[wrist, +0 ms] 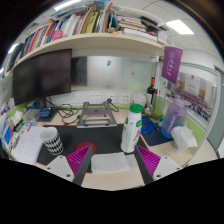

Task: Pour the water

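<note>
Between the wide-spread fingers of the gripper (112, 163), nothing held; pink pads (82, 157) flank bare desk. Just ahead, toward the right finger, stands a white bottle (131, 130), green cap. Left of bottle: striped cup (51, 141), monitor (42, 76). Behind: metal rack (97, 114).

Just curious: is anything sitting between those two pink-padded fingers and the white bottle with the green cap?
No. In the gripper view, bare dark desk separates the gripper from the white bottle.

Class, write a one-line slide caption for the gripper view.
Open gripper approaches a white bottle with green cap on a cluttered desk.
</note>
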